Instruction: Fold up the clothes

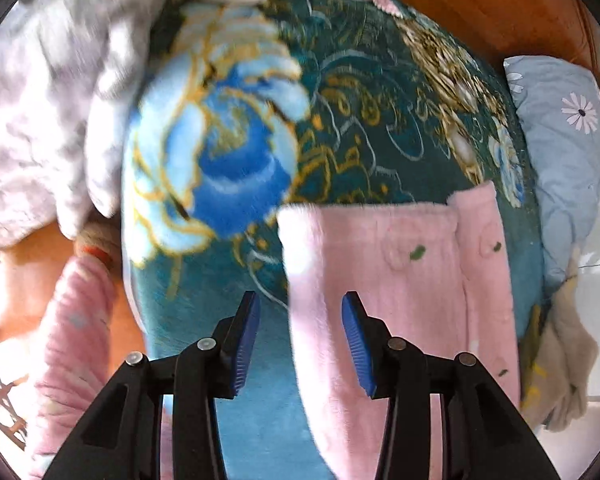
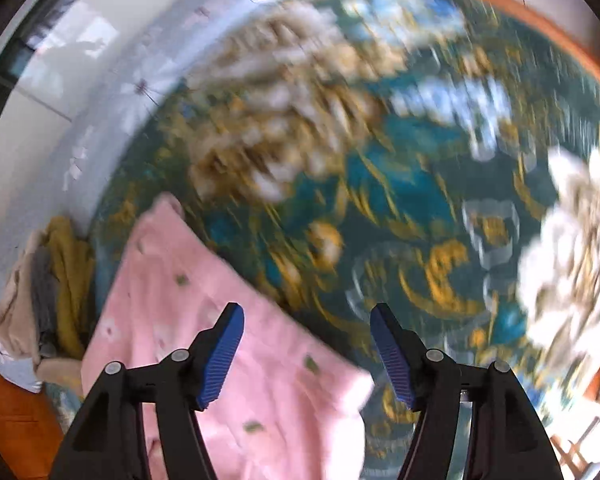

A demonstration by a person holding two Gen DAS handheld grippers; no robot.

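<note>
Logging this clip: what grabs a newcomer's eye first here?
The teal blanket with its big blue and gold flowers fills both views. On it lies a pink fleece garment, folded, right ahead of the open left claw and partly under the open right claw. A heap of other clothes sits at the blanket's edge.

This is a bedroom in someone's home. A bed carries a plush teal blanket [image 1: 364, 128] printed with big blue and gold flowers. Just beyond the blanket's edge lies a pale blue quilt [image 1: 560, 152] with daisies. Past the blanket stands an orange-brown wooden headboard [image 1: 488, 4]. A small heap of worn clothes [image 2: 48, 296] sits beside the quilt, at the blanket's corner.
</note>
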